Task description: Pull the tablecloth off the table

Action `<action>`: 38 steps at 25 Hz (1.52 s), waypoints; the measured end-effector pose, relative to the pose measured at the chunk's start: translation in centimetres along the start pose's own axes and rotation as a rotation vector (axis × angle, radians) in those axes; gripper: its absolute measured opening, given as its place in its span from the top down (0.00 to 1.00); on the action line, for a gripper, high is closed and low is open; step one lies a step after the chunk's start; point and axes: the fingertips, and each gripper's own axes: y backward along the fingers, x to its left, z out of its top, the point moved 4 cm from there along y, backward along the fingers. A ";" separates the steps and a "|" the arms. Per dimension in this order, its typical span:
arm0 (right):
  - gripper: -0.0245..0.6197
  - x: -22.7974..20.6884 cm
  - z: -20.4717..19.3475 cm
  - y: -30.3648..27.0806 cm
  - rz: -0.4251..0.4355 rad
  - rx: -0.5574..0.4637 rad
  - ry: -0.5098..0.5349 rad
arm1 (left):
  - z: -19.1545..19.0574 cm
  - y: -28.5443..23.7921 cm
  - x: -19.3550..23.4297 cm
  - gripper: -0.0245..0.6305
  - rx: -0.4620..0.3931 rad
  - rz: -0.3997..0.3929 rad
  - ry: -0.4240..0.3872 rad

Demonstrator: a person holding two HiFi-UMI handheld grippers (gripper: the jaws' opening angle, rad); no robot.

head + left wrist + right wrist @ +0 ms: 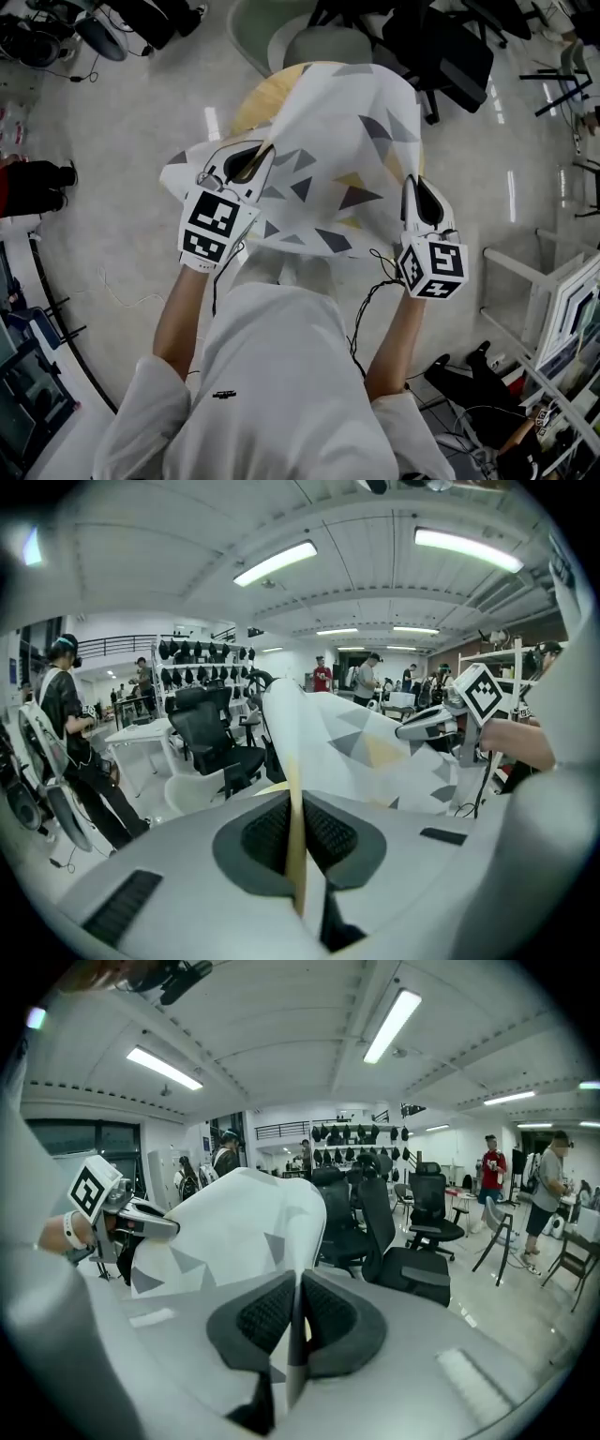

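Observation:
A white tablecloth (337,159) with grey and yellow triangles hangs stretched between my two grippers, its far part still draped over a round wooden table (258,94). My left gripper (255,161) is shut on the cloth's near left edge (295,836). My right gripper (419,199) is shut on the near right edge (297,1330). In the left gripper view the cloth (375,752) spreads to the right toward the other gripper (441,719). The right gripper view has the cloth (234,1232) billowing left, with the left gripper (131,1213) beyond it.
A black office chair (441,47) and a pale green chair (272,33) stand behind the table. White shelving (562,309) and cables lie at the right, a curved desk edge (56,309) at the left. People (544,1194) stand across the room.

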 end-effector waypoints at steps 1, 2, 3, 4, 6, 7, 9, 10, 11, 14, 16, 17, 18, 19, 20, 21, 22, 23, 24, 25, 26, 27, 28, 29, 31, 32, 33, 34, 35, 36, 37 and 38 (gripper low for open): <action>0.91 0.6 0.7 0.9 0.002 -0.007 0.003 | 0.3 1.3 -0.1 0.94 -0.006 0.006 0.019; 0.91 1.3 1.5 1.6 0.006 -0.015 0.007 | 0.6 2.5 -0.2 0.94 -0.012 0.011 0.037; 0.91 1.9 2.2 2.3 0.013 -0.025 0.012 | 1.0 3.6 -0.3 0.94 -0.020 0.016 0.055; 0.91 2.4 2.8 3.0 0.022 -0.036 0.019 | 1.3 4.6 -0.4 0.94 -0.028 0.022 0.070; 0.91 3.5 3.6 4.5 0.048 -0.057 0.038 | 1.6 6.4 -0.6 0.94 -0.049 0.037 0.091; 0.91 4.1 3.8 5.3 0.060 -0.066 0.051 | 1.7 7.3 -0.8 0.94 -0.061 0.043 0.097; 0.91 5.4 4.2 6.9 0.074 -0.082 0.084 | 1.8 9.3 -1.2 0.94 -0.081 0.051 0.108; 0.91 6.0 4.4 7.7 0.078 -0.090 0.101 | 1.8 10.3 -1.4 0.94 -0.090 0.058 0.114; 0.91 6.7 4.5 8.5 0.082 -0.097 0.116 | 1.7 11.3 -1.6 0.94 -0.098 0.067 0.118; 0.91 8.3 4.5 10.2 0.088 -0.106 0.142 | 1.1 13.7 -2.6 0.94 -0.115 0.088 0.119; 0.91 8.8 4.4 10.9 0.095 -0.104 0.146 | 0.8 14.6 -3.0 0.94 -0.118 0.091 0.118; 0.91 8.9 4.4 10.9 0.102 -0.102 0.147 | 0.7 14.8 -3.0 0.94 -0.119 0.092 0.123; 0.91 8.9 4.5 10.8 0.110 -0.100 0.147 | 0.7 14.8 -2.9 0.94 -0.121 0.094 0.129; 0.91 8.8 4.5 10.6 0.117 -0.098 0.145 | 0.6 14.8 -2.8 0.94 -0.121 0.095 0.134; 0.91 8.8 4.4 10.4 0.121 -0.093 0.144 | 0.5 14.8 -2.8 0.94 -0.121 0.095 0.136; 0.91 8.9 4.1 10.2 0.121 -0.089 0.143 | 0.3 14.9 -3.0 0.94 -0.121 0.095 0.135; 0.91 9.0 3.7 10.2 0.119 -0.084 0.142 | 0.0 15.1 -3.2 0.94 -0.120 0.095 0.130; 0.91 9.3 3.3 10.4 0.117 -0.081 0.142 | -0.2 15.3 -3.4 0.94 -0.119 0.094 0.125; 0.91 9.7 2.9 10.6 0.114 -0.081 0.140 | -0.4 15.7 -3.7 0.94 -0.119 0.094 0.121; 0.91 10.0 2.6 10.9 0.112 -0.083 0.137 | -0.6 16.0 -3.9 0.94 -0.120 0.094 0.119; 0.91 10.1 2.4 11.1 0.108 -0.087 0.136 | -0.6 16.2 -3.9 0.94 -0.121 0.094 0.118; 0.91 10.1 2.4 11.2 0.105 -0.090 0.136 | -0.5 16.2 -3.9 0.94 -0.122 0.095 0.117; 0.91 10.1 2.4 11.2 0.103 -0.093 0.136 | -0.5 16.3 -3.8 0.94 -0.123 0.095 0.117; 0.91 10.3 2.4 11.3 0.102 -0.094 0.136 | -0.5 16.4 -3.6 0.94 -0.125 0.094 0.116; 0.91 11.0 2.2 11.6 0.097 -0.093 0.139 | -0.8 17.4 -3.4 0.94 -0.126 0.093 0.111; 0.91 11.4 2.1 11.9 0.094 -0.092 0.140 | -1.0 17.9 -3.3 0.94 -0.125 0.092 0.107; 0.91 11.6 2.0 12.0 0.092 -0.092 0.140 | -1.1 18.2 -3.3 0.94 -0.124 0.092 0.103; 0.91 11.6 1.9 12.1 0.093 -0.095 0.138 | -1.0 18.4 -3.3 0.94 -0.123 0.093 0.099; 0.91 11.5 1.9 12.2 0.094 -0.097 0.136 | -0.9 18.3 -3.3 0.94 -0.122 0.093 0.095; 0.91 11.4 1.9 12.2 0.091 -0.098 0.137 | -0.8 18.2 -3.4 0.94 -0.121 0.092 0.093; 0.91 11.3 1.8 12.3 0.085 -0.096 0.137 | -0.7 18.1 -3.5 0.94 -0.120 0.088 0.091; 0.91 11.2 1.7 12.3 0.078 -0.094 0.134 | -0.6 17.9 -3.6 0.94 -0.119 0.085 0.090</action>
